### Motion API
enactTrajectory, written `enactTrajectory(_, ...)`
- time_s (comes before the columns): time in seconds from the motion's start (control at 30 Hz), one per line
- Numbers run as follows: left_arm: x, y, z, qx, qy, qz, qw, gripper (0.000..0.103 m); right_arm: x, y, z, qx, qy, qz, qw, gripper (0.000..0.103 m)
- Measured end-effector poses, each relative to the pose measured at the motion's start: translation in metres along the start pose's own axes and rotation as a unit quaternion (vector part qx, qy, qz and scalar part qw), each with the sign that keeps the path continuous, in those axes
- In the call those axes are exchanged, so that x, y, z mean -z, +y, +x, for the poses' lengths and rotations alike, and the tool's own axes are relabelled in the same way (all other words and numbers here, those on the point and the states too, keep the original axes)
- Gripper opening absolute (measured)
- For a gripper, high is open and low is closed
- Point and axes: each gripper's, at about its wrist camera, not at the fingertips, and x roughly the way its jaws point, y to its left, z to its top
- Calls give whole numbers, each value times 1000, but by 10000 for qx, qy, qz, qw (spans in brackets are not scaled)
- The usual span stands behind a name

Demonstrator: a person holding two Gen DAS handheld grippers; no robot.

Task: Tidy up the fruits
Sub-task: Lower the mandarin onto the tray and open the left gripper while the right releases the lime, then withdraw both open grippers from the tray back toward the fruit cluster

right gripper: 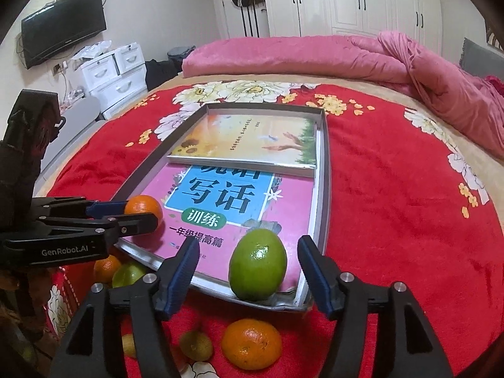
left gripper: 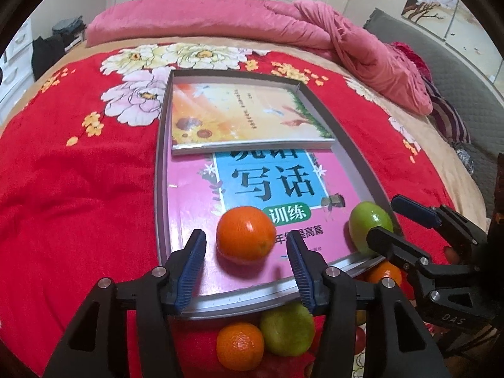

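Resting in the tray [left gripper: 163, 189], an orange [left gripper: 245, 233] sits loose between the left tool's [left gripper: 247, 269] parted fingers; a green fruit [right gripper: 257, 264] likewise ahead of the right tool [right gripper: 249, 278]. Spare fruits beneath are partly hidden.

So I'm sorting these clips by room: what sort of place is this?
A bedroom, most likely. The work goes on atop a bed with a red floral blanket and a rolled pink quilt; white wardrobes line the far wall, and a television hangs nearby.
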Motion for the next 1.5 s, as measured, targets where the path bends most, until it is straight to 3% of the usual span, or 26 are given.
enactTrajectory(0.37, -4, 4, -19, 109, -283, -118, 9995, 58, -3, -4, -10, -12, -181, 92, 9998, 69)
enactTrajectory(0.5, -5, 6, -28, 149, -371, -167, 9991, 59, -3, -6, -14, -5, -245, 143, 9996, 75)
enactTrajectory(0.6, -6, 8, -34, 187, -454, -214, 9986, 75, -4, -7, -17, 2, -296, 164, 9994, 77)
enactTrajectory(1.03, -6, 21, -60, 280, -665, -433, 9964, 75, -6, -13, -28, 32, -493, 345, 9982, 88)
enactTrajectory(1.4, 1, 26, -70, 380, -563, -456, 9966, 75, -7, -15, -46, 16, -635, 391, 9972, 93)
enactTrajectory(1.5, 4, 26, -71, 369, -498, -471, 9970, 80, -6, -17, -52, -3, -608, 451, 9971, 94)
